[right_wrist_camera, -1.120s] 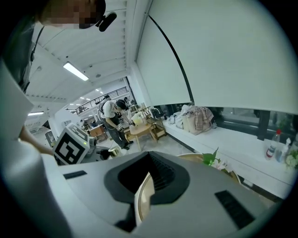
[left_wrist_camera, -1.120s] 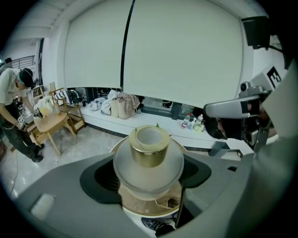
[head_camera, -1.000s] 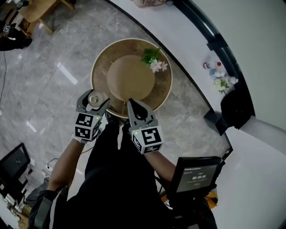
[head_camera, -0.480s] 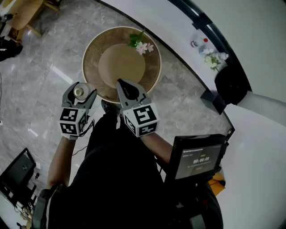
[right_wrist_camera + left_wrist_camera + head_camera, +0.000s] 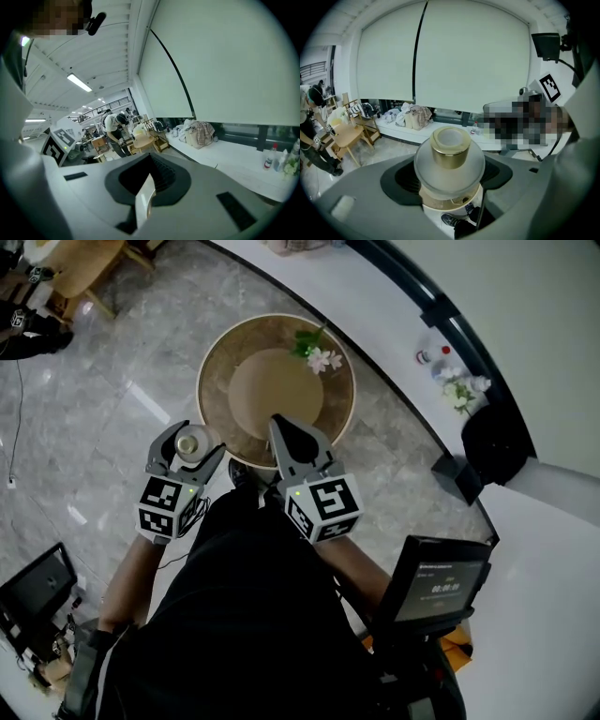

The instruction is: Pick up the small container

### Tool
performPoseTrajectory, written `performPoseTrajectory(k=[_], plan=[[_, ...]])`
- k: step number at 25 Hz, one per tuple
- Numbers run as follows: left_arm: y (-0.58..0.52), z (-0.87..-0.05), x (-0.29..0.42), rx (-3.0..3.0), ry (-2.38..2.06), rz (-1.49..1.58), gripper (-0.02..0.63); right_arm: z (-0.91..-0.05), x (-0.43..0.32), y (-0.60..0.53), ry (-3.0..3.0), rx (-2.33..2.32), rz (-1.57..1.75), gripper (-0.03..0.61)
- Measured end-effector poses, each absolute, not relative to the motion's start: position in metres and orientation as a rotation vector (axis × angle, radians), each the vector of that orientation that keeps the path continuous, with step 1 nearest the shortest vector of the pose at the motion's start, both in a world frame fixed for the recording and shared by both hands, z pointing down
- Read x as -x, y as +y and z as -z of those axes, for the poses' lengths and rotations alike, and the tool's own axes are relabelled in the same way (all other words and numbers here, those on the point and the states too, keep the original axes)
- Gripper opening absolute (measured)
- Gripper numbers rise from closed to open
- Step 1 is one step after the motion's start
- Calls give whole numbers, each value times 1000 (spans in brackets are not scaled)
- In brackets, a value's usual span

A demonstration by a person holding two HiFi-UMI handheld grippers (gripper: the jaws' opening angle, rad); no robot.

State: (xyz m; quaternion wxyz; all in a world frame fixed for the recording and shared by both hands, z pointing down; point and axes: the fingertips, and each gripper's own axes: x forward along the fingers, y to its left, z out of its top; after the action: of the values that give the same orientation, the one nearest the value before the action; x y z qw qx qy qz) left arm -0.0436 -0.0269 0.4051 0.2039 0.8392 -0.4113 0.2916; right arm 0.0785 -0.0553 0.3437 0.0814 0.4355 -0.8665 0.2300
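1. Here we see the left gripper (image 5: 191,448) at centre left of the head view, its jaws pinching the jar (image 5: 192,440). The frosted, gold-capped jar appears held in the air just outside the lower-left rim of the table (image 5: 214,362).
2. The right gripper (image 5: 281,425), at centre frame, has its jaws pressed together on nothing, with its tip over the table's lower rim.
3. We judge the pick-up all but done. Keep the squeeze steady on the jar's round belly, hold it upright and lift straight.
4. Room lies open to the left over the floor (image 5: 94,418). The table rim, the flowers (image 5: 322,356) at its top and the right gripper close in on the right.
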Motion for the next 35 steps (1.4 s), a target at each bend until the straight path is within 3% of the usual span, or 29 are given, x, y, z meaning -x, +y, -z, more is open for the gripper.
performPoseTrajectory(k=[23, 35], plan=[[-19, -319, 16, -2543, -1109, -722, 339, -273, -60, -54, -2732, -1276, -395, -5], [-21, -314, 2, -2578, -1070, -711, 340, -259, -67, -52, -2744, -1319, -324, -5]])
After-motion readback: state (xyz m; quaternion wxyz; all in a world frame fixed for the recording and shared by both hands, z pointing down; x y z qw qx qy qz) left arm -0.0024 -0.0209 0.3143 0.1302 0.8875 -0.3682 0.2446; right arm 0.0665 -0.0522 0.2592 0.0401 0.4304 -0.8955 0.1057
